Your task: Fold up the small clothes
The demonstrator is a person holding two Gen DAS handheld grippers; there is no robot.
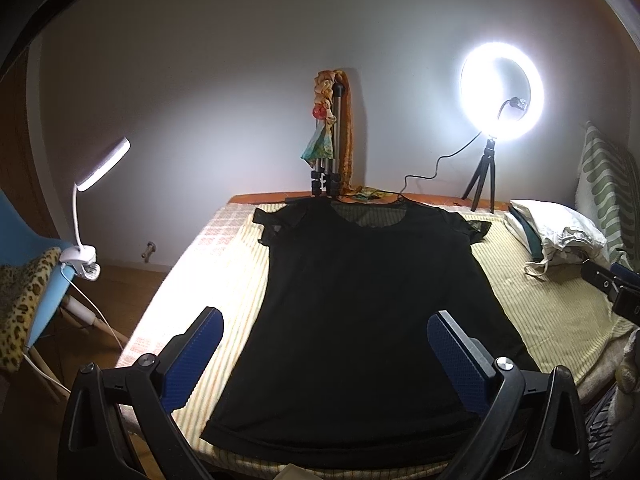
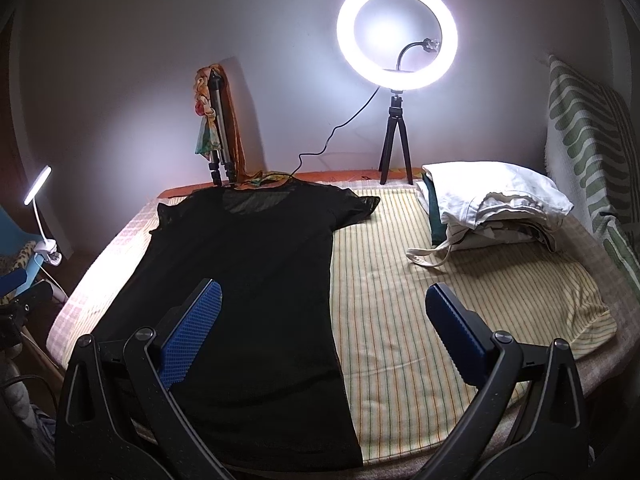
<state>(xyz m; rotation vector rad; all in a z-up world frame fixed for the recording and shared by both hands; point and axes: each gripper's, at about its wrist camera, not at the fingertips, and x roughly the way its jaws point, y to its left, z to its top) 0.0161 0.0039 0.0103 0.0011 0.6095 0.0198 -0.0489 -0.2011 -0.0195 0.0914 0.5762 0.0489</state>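
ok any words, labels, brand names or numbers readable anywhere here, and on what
None can be read in either view.
Black shirt: no print or tag shows.
Ring light: glare, no marking legible.
Clip lamp: no label visible.
Left gripper and right gripper: plain blue pads, no lettering.
Folded white cloth: nothing legible.

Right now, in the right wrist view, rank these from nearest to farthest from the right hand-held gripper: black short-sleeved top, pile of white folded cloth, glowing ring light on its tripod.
From the right hand-held gripper:
1. Black short-sleeved top, under its left finger.
2. Pile of white folded cloth, right, mid-bed.
3. Glowing ring light on its tripod, far edge by the wall.
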